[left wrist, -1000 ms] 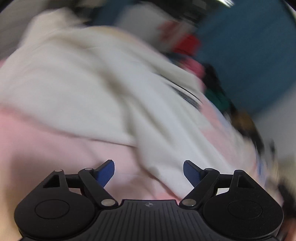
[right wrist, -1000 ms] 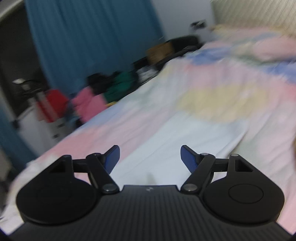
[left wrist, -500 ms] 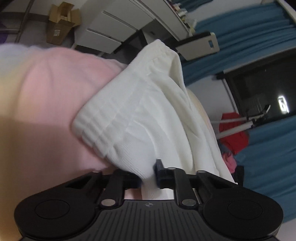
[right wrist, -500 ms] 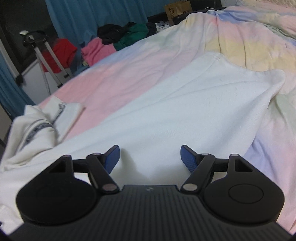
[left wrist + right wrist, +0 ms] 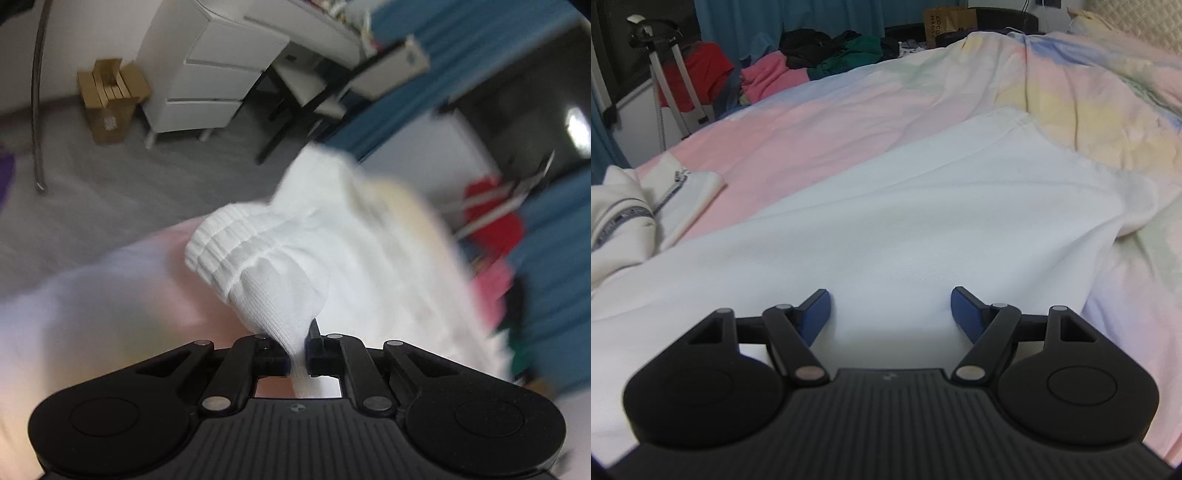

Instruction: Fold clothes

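Left wrist view is showing the left gripper (image 5: 298, 349) clamping a bunch of white knit cloth, its jaws pressed together on the fabric with only the cloth between them. The piece it is gripping is the ribbed cuff (image 5: 229, 247) end of a white garment (image 5: 343, 258), which is lifting off the pink bedspread (image 5: 110, 295) and trailing away to the right. Beyond it a white drawer unit (image 5: 207, 70), a cardboard box (image 5: 110, 99) and blue curtains (image 5: 554, 240) are smearing with motion blur.

On the right wrist view the right gripper (image 5: 889, 314) is hovering with its jaws spread wide and nothing between them, sitting low over a broad white garment panel (image 5: 923, 206) that is lying nearly flat across the pastel bedspread (image 5: 820, 114). A second, cream garment with a dark striped band (image 5: 624, 218) is lying crumpled at the left edge.

As I am judging it, the folding is barely starting: one sleeve end is being picked up, the body is spread out but no crease or folded edge is showing anywhere, and the cream piece is looking untouched. Further clothes (image 5: 812, 62) are sitting piled beyond the bed.

Much is staying uncertain. I cannot tell whether the cuff in the left gripper belongs to the flat white panel or to the cream garment. The near hem is disappearing under the right gripper's body, the far right corner is folding over on itself, and the blur is hiding the cloth's far end.
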Demonstrator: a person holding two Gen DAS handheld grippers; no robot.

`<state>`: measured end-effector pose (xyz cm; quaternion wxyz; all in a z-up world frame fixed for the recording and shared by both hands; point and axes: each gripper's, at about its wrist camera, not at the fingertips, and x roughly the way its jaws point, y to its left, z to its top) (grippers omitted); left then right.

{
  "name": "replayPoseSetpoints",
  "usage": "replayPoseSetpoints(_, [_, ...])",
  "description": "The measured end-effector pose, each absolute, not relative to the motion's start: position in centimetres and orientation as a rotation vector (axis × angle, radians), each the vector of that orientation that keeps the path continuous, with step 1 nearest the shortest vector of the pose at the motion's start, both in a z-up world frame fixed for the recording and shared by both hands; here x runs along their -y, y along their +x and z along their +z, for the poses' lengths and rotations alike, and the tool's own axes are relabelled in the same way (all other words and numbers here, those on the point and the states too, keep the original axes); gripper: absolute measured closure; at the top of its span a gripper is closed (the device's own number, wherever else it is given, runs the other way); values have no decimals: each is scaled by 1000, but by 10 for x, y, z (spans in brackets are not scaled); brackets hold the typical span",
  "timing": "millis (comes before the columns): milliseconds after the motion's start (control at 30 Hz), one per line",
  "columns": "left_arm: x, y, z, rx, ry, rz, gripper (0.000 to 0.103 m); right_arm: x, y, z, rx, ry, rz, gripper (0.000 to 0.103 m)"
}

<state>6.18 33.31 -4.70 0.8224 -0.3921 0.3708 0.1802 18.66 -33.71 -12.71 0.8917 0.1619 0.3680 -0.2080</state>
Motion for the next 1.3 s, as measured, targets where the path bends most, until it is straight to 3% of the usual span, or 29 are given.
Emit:
replayPoseSetpoints(100, [-326,71,-82,-914,-665,378,92,338,185,-128,-774,327,-428,29])
replayPoseSetpoints(233, [-301,69,-69,-901,-493,351,85,336,183,-127,-783,313,-418,29])
replayPoseSetpoints(467, [-266,61,-41,-878,-278,328,42,336,181,-119,-763,346,-397,29])
replayPoseSetpoints(600, [-224,49,-5,-688,-147,378,20,326,173,-99,-709,355,-309,29])
replayPoseSetpoints(733, [-172,42,25,-542,-56,341,19,313,161,-74,-618,353,-211,29])
replayPoseSetpoints(1067, [-34,69,38,-459,-44,8,19,291,146,-53,-457,291,-26,29])
replayPoseSetpoints(1300, [0,78,-18,-375,-30,-53,18,283,139,-49,-377,275,6,29])
